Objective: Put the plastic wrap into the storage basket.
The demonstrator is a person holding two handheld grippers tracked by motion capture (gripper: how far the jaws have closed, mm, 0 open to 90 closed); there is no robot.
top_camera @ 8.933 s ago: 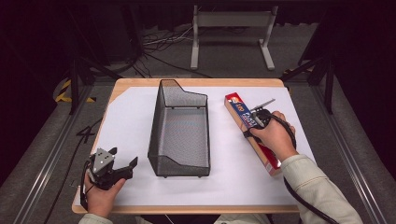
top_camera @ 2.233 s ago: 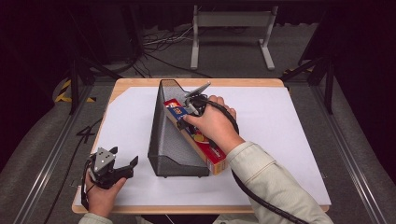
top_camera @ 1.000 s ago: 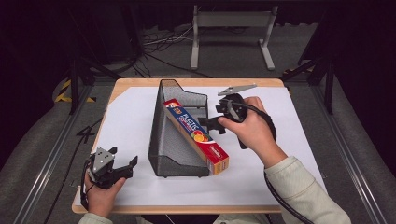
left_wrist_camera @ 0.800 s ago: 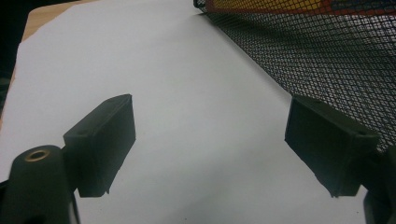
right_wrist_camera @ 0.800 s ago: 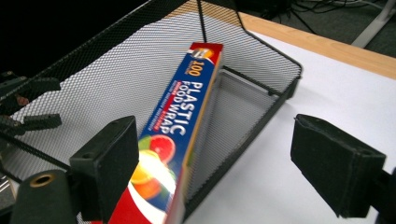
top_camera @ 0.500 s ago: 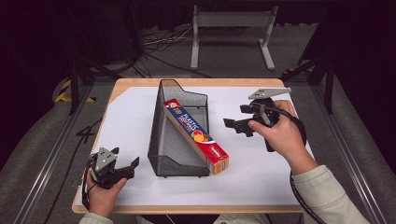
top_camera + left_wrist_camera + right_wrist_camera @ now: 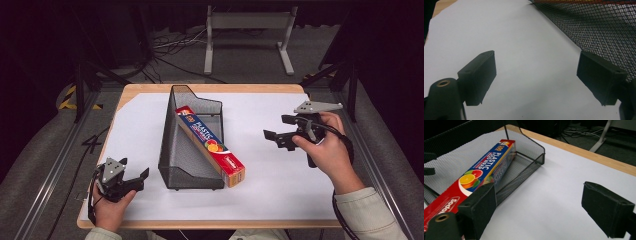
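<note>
- High view: the right gripper (image 7: 278,131) is now sitting well off to the right of the mesh basket (image 7: 176,156), fingers open and holding nothing. A moment back it was right beside the plastic wrap box (image 7: 210,144); its fingers have just been opening wider with nothing between them. The box is lying slanted in the basket, far end down inside, near end poking out over the low front lip. By my reading the placing is done and the hand is clearing out.
- High view again: the left gripper (image 7: 131,177) is waiting at the near-left corner, unmoved, fingers spread and empty.
- Left gripper view: the open fingers (image 7: 477,75) are framing bare white sheet (image 7: 524,62), with the basket's mesh just beyond the right finger.
- Right gripper view: the box (image 7: 471,181) is lying past the left finger (image 7: 477,206), apart from it.
- Surface and room: a wooden table (image 7: 240,88) under white paper, dark floor, cables and a metal stand (image 7: 247,22) behind.
</note>
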